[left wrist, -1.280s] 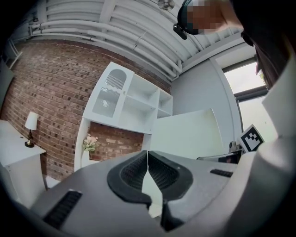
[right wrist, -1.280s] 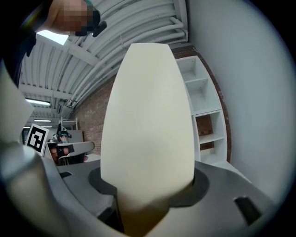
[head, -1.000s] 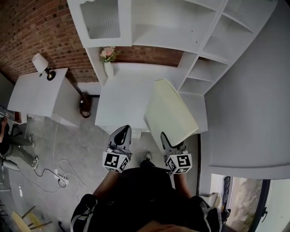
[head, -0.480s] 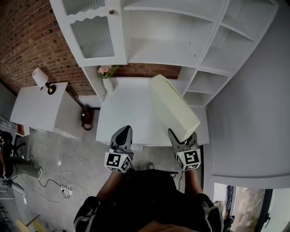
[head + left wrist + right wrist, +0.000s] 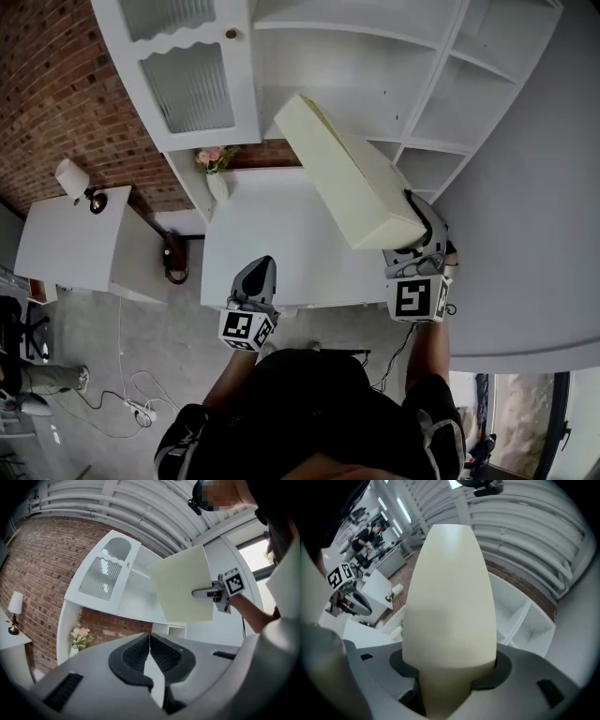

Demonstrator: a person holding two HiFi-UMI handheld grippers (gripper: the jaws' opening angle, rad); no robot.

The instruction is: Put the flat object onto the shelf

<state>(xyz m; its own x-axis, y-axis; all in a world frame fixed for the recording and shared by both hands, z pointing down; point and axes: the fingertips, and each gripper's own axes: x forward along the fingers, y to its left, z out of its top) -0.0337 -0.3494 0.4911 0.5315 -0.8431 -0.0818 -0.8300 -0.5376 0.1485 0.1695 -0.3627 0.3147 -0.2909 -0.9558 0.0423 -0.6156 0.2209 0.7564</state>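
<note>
Now: right gripper (image 5: 419,242) grips near end of flat cream slab (image 5: 345,178). Jaws partly open to slab's thickness, pads pressing both faces. Slab held in air above white desk (image 5: 272,248), far end reaching toward white shelf unit (image 5: 356,56), broad face turned toward left gripper (image 5: 255,278). Left gripper low over desk's front edge, jaws together, nothing between them. Flower vase (image 5: 216,173) at desk's back-left corner.

Cream slab (image 5: 352,187) (white shelf (image 5: 375,56))
</note>
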